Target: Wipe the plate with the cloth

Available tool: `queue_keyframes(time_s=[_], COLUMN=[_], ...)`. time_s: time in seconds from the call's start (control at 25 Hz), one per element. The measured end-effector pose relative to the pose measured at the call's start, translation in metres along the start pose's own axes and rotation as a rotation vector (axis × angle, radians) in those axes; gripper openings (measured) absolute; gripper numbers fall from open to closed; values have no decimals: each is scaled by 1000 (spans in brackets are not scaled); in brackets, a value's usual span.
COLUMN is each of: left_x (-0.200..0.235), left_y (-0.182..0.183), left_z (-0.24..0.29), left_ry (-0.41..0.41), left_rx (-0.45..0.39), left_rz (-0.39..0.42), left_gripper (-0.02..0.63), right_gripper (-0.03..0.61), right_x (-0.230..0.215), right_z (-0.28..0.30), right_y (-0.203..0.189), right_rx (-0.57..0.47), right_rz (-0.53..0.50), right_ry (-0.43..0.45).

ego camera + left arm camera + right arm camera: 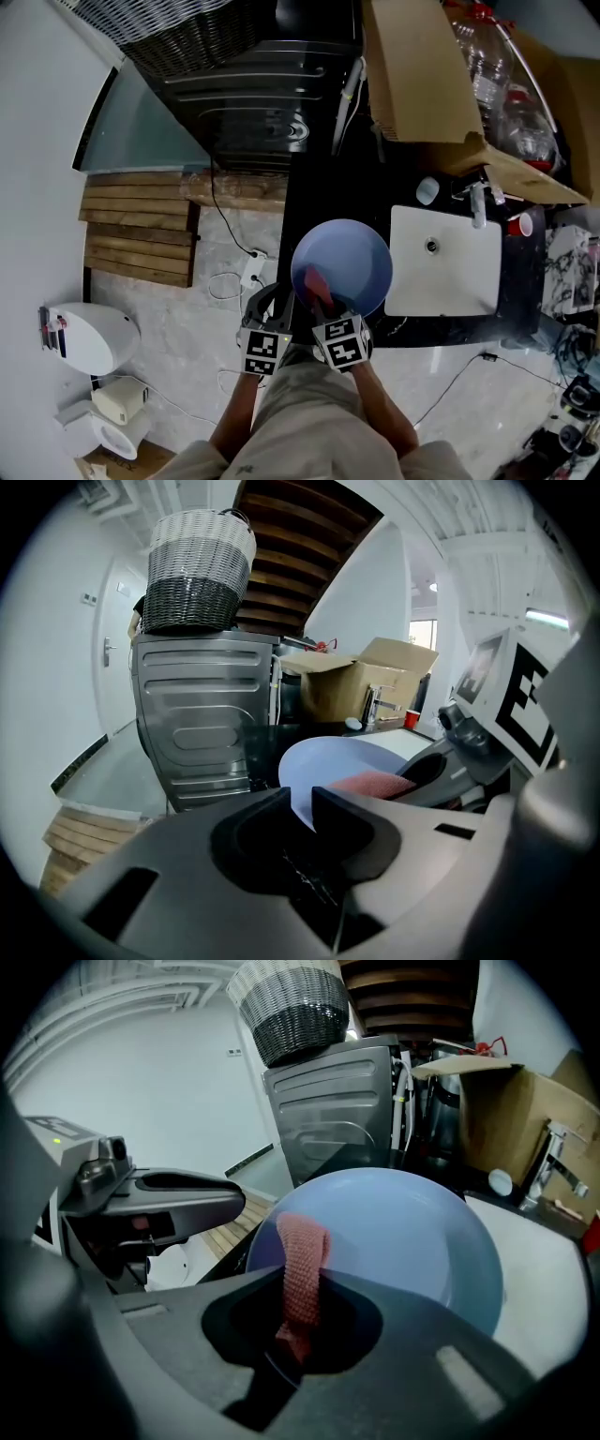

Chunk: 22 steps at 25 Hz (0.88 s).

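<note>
A pale blue plate (349, 261) is held up over the dark counter's near edge. My left gripper (284, 302) is shut on the plate's near left rim (298, 803). My right gripper (323, 307) is shut on a pink cloth (315, 282), which lies against the plate's inner face near its lower left. In the right gripper view the pink cloth (302, 1277) hangs folded between the jaws, in front of the plate (403, 1232). The left gripper view shows the cloth (375, 785) just right of the plate's edge, with the other gripper behind it.
A white sink (445, 262) lies right of the plate, with a tap (478, 202) and a red cup (522, 225) beyond it. A cardboard box (422, 84) of bottles stands behind. A dark washing machine (248, 94) with a woven basket (199, 569) stands at the back left.
</note>
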State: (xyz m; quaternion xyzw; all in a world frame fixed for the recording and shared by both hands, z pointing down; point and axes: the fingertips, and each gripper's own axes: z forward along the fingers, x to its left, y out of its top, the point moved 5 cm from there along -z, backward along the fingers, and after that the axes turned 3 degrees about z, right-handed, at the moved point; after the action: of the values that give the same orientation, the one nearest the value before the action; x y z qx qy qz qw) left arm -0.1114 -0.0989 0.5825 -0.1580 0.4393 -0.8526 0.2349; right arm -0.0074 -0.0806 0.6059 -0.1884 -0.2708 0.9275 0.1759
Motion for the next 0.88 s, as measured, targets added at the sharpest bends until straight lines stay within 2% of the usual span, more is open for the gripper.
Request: queue_keyframes(time_s=[0.44, 0.88], left_x=[-21, -41], left_y=[8, 20], left_z=[11, 16], left_ry=[-74, -109], left_rx=[-5, -24], left_rz=[51, 88], left_gripper=[69, 69], right_gripper=[26, 26], right_x=[-16, -44], right_z=[-22, -50], right_y=[-18, -29], right_rx=[15, -3], right_rz=[0, 28], right_ry=[-80, -174])
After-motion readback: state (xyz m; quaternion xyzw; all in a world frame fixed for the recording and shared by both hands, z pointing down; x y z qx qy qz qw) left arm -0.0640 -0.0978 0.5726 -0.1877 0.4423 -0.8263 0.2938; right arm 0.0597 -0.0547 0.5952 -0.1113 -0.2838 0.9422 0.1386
